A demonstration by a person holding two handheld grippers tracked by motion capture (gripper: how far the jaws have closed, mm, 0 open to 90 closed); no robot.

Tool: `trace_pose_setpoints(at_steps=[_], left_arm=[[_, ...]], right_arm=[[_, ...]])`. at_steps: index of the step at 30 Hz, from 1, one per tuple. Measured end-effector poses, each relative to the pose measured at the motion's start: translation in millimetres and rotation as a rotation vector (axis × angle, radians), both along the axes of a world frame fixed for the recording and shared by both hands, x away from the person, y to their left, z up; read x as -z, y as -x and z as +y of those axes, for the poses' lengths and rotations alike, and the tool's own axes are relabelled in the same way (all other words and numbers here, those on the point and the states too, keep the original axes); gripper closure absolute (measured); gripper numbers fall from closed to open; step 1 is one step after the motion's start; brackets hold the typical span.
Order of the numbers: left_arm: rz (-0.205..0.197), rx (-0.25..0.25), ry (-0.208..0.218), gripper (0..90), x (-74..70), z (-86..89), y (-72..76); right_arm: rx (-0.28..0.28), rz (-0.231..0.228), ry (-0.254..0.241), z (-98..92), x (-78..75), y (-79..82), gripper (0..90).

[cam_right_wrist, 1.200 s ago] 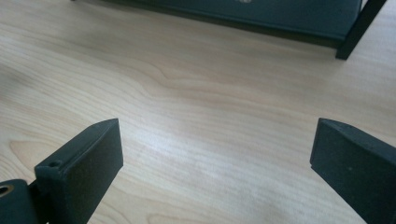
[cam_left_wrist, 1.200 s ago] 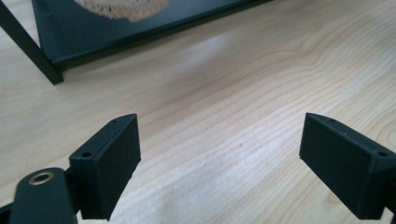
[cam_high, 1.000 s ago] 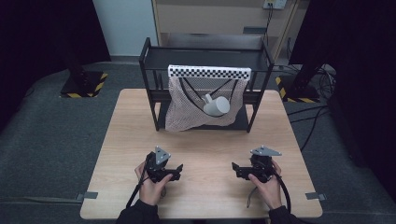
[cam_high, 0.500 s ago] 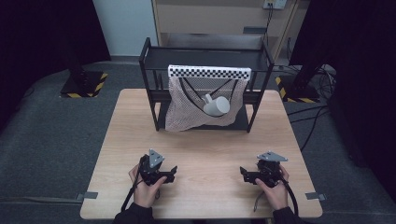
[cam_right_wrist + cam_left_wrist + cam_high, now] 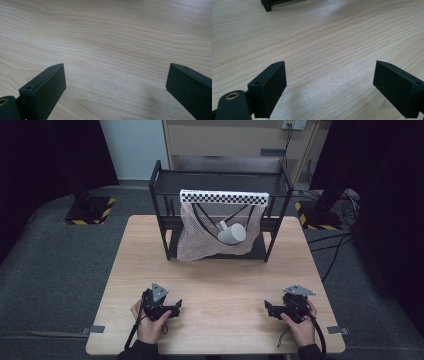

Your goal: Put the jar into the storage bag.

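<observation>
Resting on table: left gripper, right gripper (both agape).

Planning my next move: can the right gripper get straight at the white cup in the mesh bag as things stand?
Probably not directly. The white cup lies inside the mesh bag hung on the black rack, so netting covers it. The right gripper, jaws open, sits at the near table edge with bare wood between.

Both hands rest low at the near edge, the left gripper and right gripper each pointing inward (jaws spread wide, nothing between them).
</observation>
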State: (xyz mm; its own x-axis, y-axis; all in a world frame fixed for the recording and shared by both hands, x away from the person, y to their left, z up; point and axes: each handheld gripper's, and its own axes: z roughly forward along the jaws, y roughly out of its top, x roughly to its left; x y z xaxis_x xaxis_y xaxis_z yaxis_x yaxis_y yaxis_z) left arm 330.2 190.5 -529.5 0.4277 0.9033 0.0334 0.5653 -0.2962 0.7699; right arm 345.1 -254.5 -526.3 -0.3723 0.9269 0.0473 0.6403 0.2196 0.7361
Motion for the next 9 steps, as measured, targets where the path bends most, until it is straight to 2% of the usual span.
trace_pose_setpoints(at_steps=[9], left_arm=[[0.013,-0.027,-0.006,10.0,6.9,5.8,-3.6]], right_arm=[[0.061,0.01,0.003,-14.3,10.4,-7.0,2.4]])
